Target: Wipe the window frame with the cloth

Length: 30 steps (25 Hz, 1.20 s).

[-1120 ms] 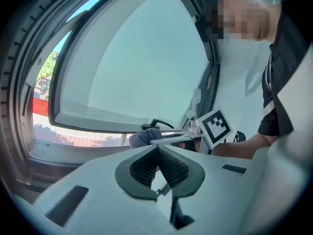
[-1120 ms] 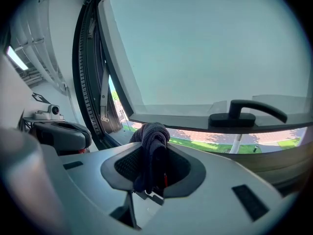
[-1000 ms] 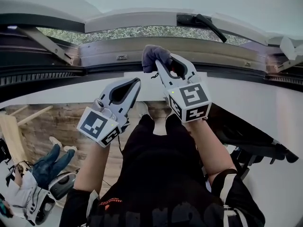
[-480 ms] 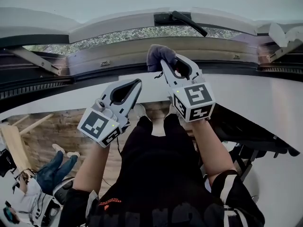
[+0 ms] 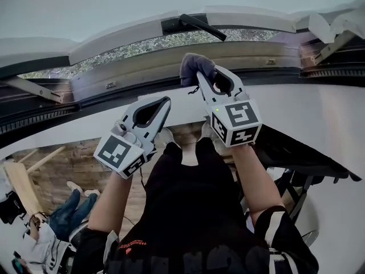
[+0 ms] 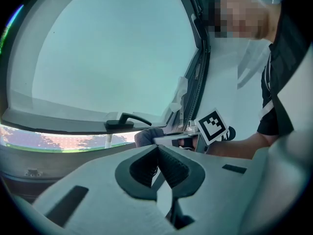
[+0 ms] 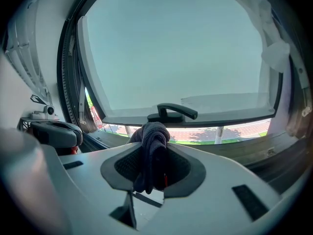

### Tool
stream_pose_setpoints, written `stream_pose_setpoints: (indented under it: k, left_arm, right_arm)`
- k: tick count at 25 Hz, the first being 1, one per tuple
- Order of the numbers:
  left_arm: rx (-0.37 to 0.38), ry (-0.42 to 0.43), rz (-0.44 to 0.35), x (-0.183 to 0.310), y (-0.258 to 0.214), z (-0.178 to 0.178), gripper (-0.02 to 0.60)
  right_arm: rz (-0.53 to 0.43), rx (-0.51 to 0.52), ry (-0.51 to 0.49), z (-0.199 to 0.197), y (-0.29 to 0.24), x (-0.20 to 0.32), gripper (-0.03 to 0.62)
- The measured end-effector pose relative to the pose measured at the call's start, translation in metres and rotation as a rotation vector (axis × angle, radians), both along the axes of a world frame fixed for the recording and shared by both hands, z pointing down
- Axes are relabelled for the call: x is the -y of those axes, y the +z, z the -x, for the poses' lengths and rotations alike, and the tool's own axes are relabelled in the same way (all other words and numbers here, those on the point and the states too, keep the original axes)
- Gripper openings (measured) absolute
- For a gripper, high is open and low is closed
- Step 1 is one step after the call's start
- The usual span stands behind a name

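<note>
A dark grey cloth [image 5: 195, 66] is bunched in my right gripper [image 5: 199, 77], which is shut on it and holds it against the lower window frame [image 5: 131, 73], just below the black window handle [image 5: 194, 24]. In the right gripper view the cloth [image 7: 154, 148] hangs between the jaws in front of the handle [image 7: 171, 112]. My left gripper [image 5: 163, 103] hovers lower left of the cloth, over the white sill, shut with nothing in it. From the left gripper view [image 6: 157, 150] the cloth [image 6: 148, 135] shows just ahead, beside the handle [image 6: 124, 121].
The window sash is tilted open, with metal hinge arms at the left [image 5: 34, 87] and right [image 5: 331, 47]. A white wall [image 5: 319, 119] runs under the frame. Below are a wooden floor [image 5: 63, 158], a person in blue at lower left [image 5: 65, 216] and black furniture at right [image 5: 296, 164].
My right gripper has slid the cloth rightward along the frame, from left of the handle to just beneath it. The left gripper has kept its place beside it.
</note>
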<state>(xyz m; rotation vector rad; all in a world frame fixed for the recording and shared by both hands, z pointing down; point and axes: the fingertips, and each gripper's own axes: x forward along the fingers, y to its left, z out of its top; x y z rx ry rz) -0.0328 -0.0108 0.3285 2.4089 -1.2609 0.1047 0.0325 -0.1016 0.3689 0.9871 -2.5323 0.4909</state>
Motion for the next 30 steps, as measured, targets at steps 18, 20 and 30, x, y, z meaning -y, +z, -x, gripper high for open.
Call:
stream_pose_setpoints:
  k: [18,20,30]
  left_arm:
    - [0.006,0.084,0.005,0.025,0.000,-0.065,0.020]
    - [0.006,0.092,0.005,0.027,0.000,-0.072,0.020]
    - [0.010,0.142,0.018,0.039,0.005,-0.109,0.020]
  right_arm:
    - [-0.006,0.011,0.133,-0.088,-0.001,0.032,0.109]
    - [-0.006,0.012,0.152,-0.100,-0.001,0.036,0.109]
    - [-0.007,0.029,0.232,-0.150,-0.001,0.055,0.109]
